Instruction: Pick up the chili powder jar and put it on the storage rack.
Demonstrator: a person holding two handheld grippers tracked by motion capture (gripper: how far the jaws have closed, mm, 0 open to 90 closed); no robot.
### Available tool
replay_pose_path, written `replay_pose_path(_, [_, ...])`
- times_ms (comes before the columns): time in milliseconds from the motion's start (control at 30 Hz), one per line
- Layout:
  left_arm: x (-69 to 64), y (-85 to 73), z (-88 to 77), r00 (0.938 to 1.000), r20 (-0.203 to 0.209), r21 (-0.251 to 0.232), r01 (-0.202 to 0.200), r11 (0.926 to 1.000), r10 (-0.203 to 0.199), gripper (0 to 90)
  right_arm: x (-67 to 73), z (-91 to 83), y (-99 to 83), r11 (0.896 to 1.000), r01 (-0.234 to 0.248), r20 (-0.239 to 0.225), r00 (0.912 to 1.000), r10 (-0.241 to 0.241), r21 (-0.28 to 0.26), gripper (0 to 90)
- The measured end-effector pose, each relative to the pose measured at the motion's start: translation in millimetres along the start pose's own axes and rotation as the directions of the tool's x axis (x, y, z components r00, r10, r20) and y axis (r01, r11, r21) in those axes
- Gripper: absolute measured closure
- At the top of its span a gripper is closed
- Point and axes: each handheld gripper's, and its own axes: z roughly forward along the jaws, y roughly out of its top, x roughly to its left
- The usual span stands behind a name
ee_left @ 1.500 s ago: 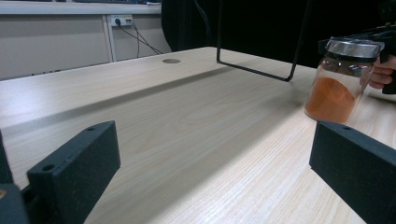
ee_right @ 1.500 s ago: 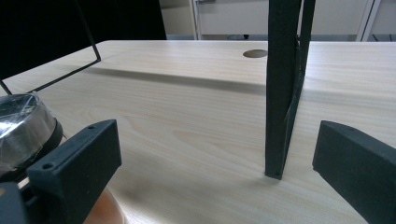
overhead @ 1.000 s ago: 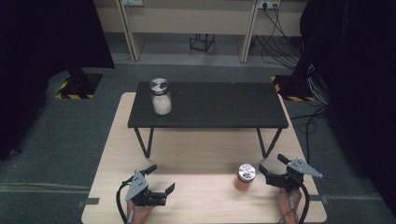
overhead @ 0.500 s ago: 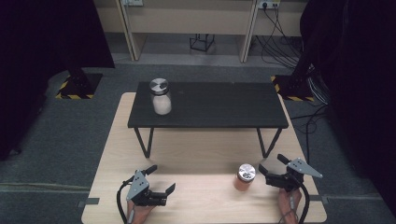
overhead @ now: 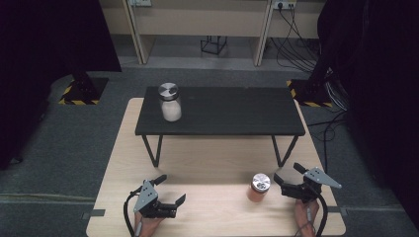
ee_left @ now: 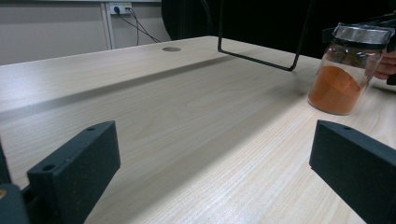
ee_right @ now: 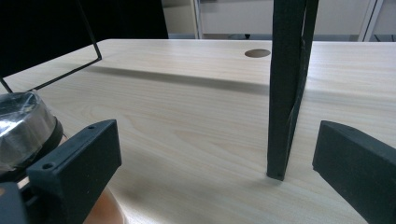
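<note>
Right gripper [overhead: 286, 186]: held low at the near right corner of the table, jaws spread wide and empty; in its own view the jar sits just outside the left jaw, not between the two.
Left gripper [overhead: 174, 205]: near the front edge on the left, jaws also wide apart with nothing between them, pointed across the table toward the jar.
Nearest thing: a small clear glass jar of orange powder with a shiny metal lid [overhead: 259, 187], upright on the pale wooden table [overhead: 207, 163], just beside the right gripper and well apart from the left one.
Jar seen from the left gripper: the same jar [ee_left: 348, 69], powder filling the lower part, glass above it clear.
How it will likely handle: rigid and smooth, so slippery under hard pads; breakable if knocked over or dropped; probably light to moderate, with the weight low in the powder.
Where to take hold: across the glass body below the lid, jaws level on opposite sides; the lid edge looks too shallow and slick.
Farther off: a low black shelf on thin metal legs [overhead: 220, 111], one leg [ee_right: 286, 88] close ahead of the right gripper.
On the shelf: a second glass jar, with white powder and a metal lid [overhead: 170, 102], at its left end.
</note>
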Motion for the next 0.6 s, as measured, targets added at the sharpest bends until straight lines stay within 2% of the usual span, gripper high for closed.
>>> replay_pose_path(600, [1.0,0.2,0.2,1.0,0.008,0.001,-0.002,1.0,0.002,1.0,0.4,-3.2,-1.0,1.0,-0.01,0.007,0.9999,0.01,-0.009,1.1])
